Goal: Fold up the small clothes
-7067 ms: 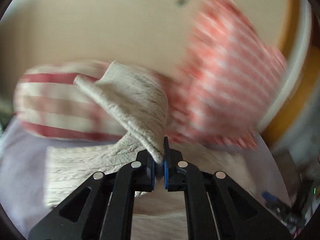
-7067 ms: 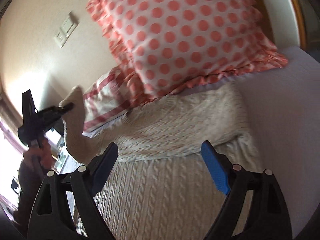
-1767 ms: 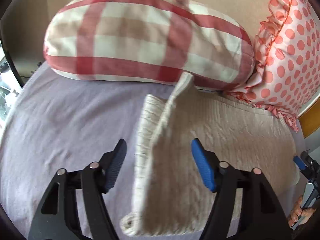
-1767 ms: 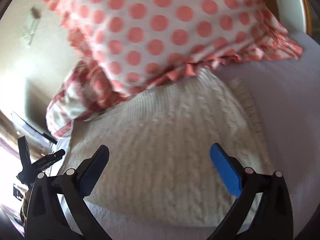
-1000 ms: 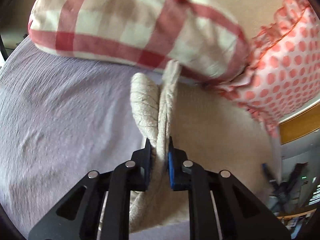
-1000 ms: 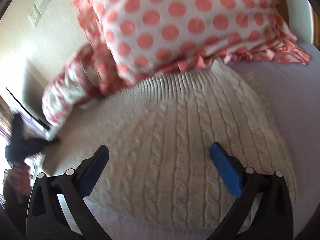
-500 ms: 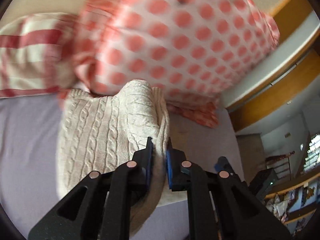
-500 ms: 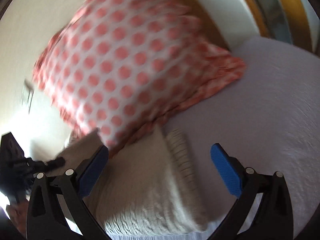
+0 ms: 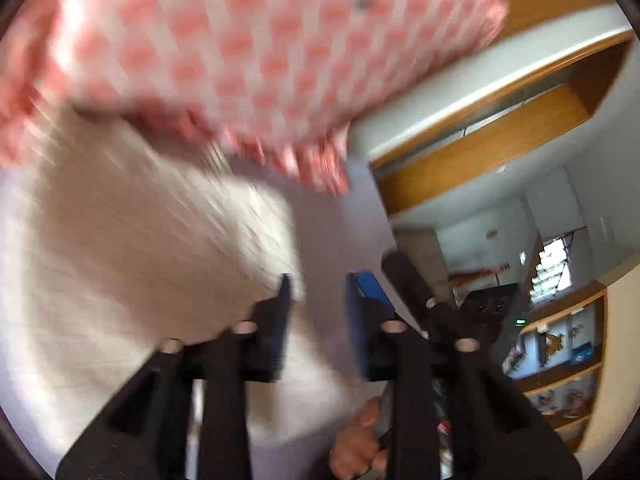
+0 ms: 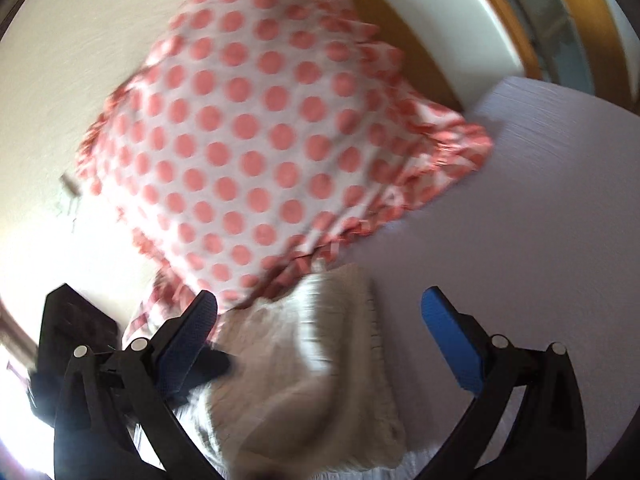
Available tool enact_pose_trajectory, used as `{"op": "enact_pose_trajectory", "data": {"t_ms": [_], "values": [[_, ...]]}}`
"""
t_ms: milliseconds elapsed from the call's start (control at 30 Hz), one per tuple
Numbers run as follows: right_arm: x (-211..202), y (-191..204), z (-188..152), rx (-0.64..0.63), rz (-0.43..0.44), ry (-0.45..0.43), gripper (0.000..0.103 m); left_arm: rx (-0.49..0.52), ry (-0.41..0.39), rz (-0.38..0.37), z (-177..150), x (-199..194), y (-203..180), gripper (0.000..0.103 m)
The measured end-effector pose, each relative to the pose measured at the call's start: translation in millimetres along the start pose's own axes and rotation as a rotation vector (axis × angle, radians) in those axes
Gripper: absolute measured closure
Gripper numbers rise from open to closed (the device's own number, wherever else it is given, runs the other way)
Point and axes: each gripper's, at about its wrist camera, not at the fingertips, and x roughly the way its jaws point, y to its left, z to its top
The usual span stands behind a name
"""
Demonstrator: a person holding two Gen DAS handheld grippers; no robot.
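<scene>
Sweater (image 10: 320, 368) folded on bed (image 10: 540, 208) — both grippers open, empty.

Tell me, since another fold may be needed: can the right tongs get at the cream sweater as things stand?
Probably yes. The right tongs are open right over the cream sweater on the bed; only the polka-dot pillow overlaps its far edge.

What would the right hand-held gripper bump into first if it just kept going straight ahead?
Probably the cream knit sweater, which lies on the bed between and just beyond the open right hand-held gripper. Past it sits the polka-dot pillow. Depth is hard to judge through this blurred fisheye view.
</scene>
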Motion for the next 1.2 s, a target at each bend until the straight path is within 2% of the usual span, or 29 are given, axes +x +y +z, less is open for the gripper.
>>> {"op": "enact_pose_trajectory", "data": {"t_ms": [33, 133, 233, 267, 300, 333, 400, 433, 567, 600, 633, 700, 767, 867, 933, 967, 1033, 1100, 1133, 1167, 1200], "values": [[0, 5, 0, -0.024, 0.036, 0.013, 0.001, 0.036, -0.052, 0.067, -1, -26, 4, 0.054], [-10, 33, -9, -0.123, 0.202, 0.107, 0.001, 0.079, -0.093, 0.191, -9, -68, 21, 0.05], [-18, 54, -25, -0.175, 0.371, 0.213, 0.003, 0.124, -0.07, 0.223, -25, -90, 38, 0.046], [-18, 59, -29, -0.198, 0.367, 0.235, 0.006, 0.141, -0.06, 0.221, -32, -98, 42, 0.046], [-19, 62, -32, -0.231, 0.29, 0.23, 0.008, 0.167, -0.049, 0.223, -44, -105, 46, 0.045], [-15, 60, -27, -0.264, 0.133, 0.204, 0.011, 0.191, -0.041, 0.234, -50, -102, 44, 0.045], [-3, 47, -13, -0.242, -0.005, 0.192, 0.019, 0.232, -0.032, 0.246, -63, -96, 45, 0.045], [7, 41, -6, -0.225, -0.026, 0.21, 0.026, 0.249, -0.025, 0.24, -69, -91, 45, 0.045], [59, 27, 3, -0.241, -0.126, 0.334, 0.042, 0.289, -0.013, 0.23, -84, -83, 41, 0.043], [69, 23, 2, -0.236, -0.129, 0.362, 0.051, 0.291, -0.015, 0.228, -84, -81, 40, 0.042], [80, 21, -1, -0.238, -0.118, 0.394, 0.069, 0.292, -0.016, 0.227, -84, -81, 41, 0.04], [91, 23, -8, -0.293, -0.111, 0.417, 0.092, 0.287, -0.021, 0.23, -83, -81, 43, 0.039], [93, 33, -3, -0.36, -0.155, 0.359, 0.093, 0.286, -0.034, 0.222, -82, -85, 46, 0.038], [97, 41, 16, -0.359, -0.137, 0.301, 0.093, 0.3, -0.046, 0.232, -84, -86, 47, 0.038], [110, 40, 17, -0.375, -0.171, 0.324, 0.093, 0.3, -0.042, 0.229, -85, -84, 49, 0.038], [121, 35, 8, -0.396, -0.224, 0.377, 0.092, 0.305, -0.04, 0.23, -86, -85, 49, 0.038], [118, 32, 4, -0.418, -0.25, 0.369, 0.087, 0.315, -0.05, 0.23, -85, -88, 48, 0.038], [87, 37, 11, -0.393, -0.213, 0.294, 0.086, 0.314, -0.076, 0.217, -79, -92, 47, 0.034], [71, 41, 13, -0.379, -0.164, 0.265, 0.085, 0.306, -0.087, 0.209, -75, -92, 47, 0.032], [49, 47, 12, -0.369, -0.076, 0.246, 0.085, 0.302, -0.092, 0.202, -72, -92, 47, 0.032], [36, 53, 9, -0.372, -0.026, 0.253, 0.085, 0.296, -0.097, 0.186, -67, -89, 47, 0.032]]}}
